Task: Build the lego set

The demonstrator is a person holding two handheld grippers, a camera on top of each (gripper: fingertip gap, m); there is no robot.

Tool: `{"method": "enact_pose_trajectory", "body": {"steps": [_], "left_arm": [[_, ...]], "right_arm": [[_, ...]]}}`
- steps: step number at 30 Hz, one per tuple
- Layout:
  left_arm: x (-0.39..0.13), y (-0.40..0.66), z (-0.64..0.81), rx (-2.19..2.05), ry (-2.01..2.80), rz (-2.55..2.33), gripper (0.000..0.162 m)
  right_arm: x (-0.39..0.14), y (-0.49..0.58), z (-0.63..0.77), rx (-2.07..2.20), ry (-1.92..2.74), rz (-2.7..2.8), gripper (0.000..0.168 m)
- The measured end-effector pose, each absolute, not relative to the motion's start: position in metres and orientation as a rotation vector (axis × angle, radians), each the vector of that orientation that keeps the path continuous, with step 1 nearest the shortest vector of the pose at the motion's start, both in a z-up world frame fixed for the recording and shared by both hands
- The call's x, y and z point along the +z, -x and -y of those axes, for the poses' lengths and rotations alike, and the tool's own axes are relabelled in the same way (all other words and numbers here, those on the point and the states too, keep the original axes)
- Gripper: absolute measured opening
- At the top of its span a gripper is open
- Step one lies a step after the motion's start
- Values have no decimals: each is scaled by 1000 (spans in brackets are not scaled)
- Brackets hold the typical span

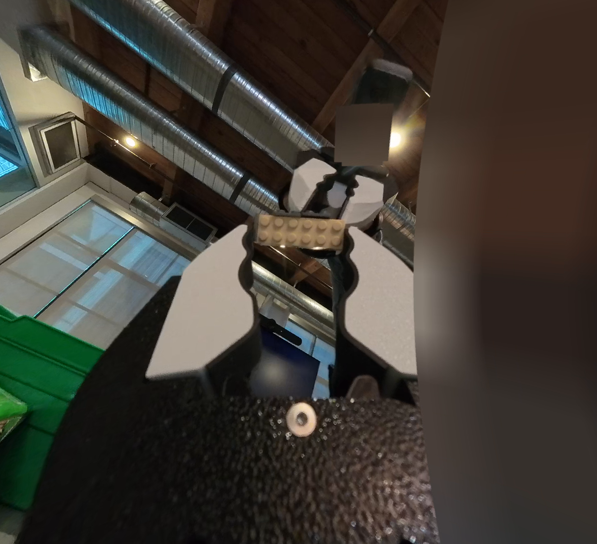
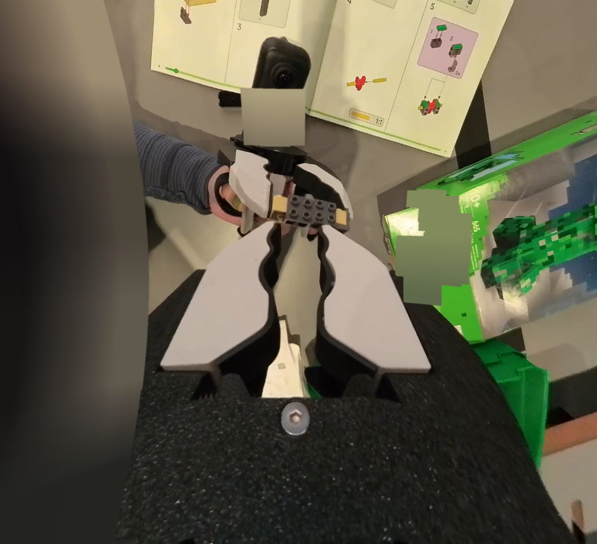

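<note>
Only rightward: instruction booklet point(image 2: 323, 37), box point(image 2: 517, 237)

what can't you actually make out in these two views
- Left wrist view: whether the right claw grips anything; the tan brick held across the left claw covers its tips.
- Right wrist view: the underside of the dark grey brick; only the studded top faces the camera.
- Right wrist view: the green box front, cut off at the right edge and partly masked.
- Both views: a wide blurred band hides one side.

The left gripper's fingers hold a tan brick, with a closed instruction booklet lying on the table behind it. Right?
Not quite: the instruction booklet lies open, its pages showing, as the right wrist view shows. The left gripper does hold the tan brick at its fingers.
</note>
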State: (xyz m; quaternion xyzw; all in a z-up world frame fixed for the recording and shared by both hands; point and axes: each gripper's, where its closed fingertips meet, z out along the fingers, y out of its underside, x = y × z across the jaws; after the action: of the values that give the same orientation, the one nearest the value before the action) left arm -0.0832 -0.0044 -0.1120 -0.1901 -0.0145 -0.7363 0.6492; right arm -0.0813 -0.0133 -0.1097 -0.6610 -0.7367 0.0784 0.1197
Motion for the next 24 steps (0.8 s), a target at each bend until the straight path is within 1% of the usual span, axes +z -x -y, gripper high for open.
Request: {"method": "enact_pose_trajectory", "body": {"steps": [3,6,7,12,17,24], "left_arm": [[-113,80,3,-1711,453,19,53],[-110,74,7,-1776,455,-29,53],[-110,72,9,-1803,448,-44,53],[-104,62,22,-1918,420,-163,53],[-100,53,36,-1960,402,-266,53],[-99,47,45,-2006,395,-345,53]], "right_arm": [[-98,79,13,255,1796,2179,21],[-92,71,22,259,1548,2320,22],[-92,66,26,268,1475,2377,26],[-90,54,40,379,1251,2601,34],[-86,56,52,518,1228,2795,43],[-104,54,56,468,1238,3029,39]]}}
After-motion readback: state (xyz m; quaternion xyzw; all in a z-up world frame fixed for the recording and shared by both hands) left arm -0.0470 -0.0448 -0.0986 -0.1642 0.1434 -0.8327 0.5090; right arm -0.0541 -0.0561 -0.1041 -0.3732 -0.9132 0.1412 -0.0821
